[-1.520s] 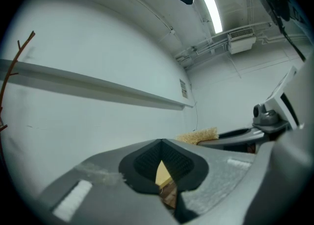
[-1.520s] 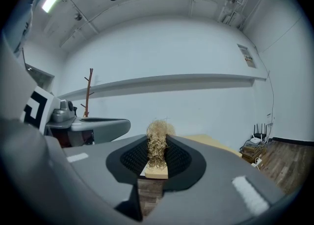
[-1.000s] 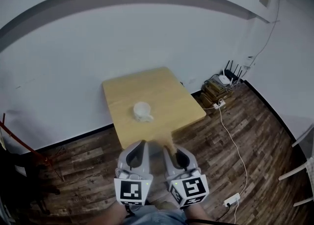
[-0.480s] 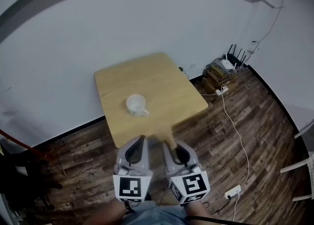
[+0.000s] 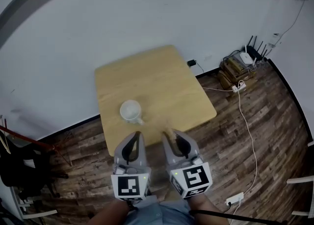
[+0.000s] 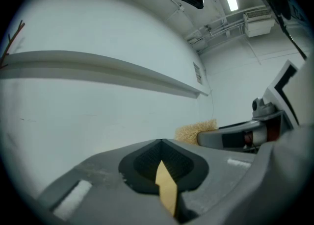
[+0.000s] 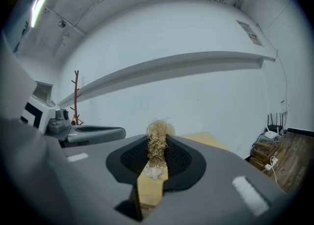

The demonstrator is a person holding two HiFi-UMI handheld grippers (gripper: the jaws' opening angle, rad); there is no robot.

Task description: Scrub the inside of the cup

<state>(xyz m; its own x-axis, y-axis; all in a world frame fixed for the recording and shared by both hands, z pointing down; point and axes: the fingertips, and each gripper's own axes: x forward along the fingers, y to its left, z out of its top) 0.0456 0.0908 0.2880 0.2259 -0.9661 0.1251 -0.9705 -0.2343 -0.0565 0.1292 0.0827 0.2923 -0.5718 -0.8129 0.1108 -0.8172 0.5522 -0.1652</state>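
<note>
Both grippers have drawn nearer the table point(image 5: 167, 79), so the cup point(image 5: 130, 111), on its near-left part, now stands just beyond the left gripper point(image 5: 138, 135), clenched empty, while the right gripper point(image 5: 168, 134) grasps a straw-coloured scrubber point(image 7: 157, 140), scrubbing not yet begun.

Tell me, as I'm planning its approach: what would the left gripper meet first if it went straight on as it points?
Probably the white cup on the table, nearly straight ahead of the left gripper in the head view; height is unclear, so it might pass over.
</note>
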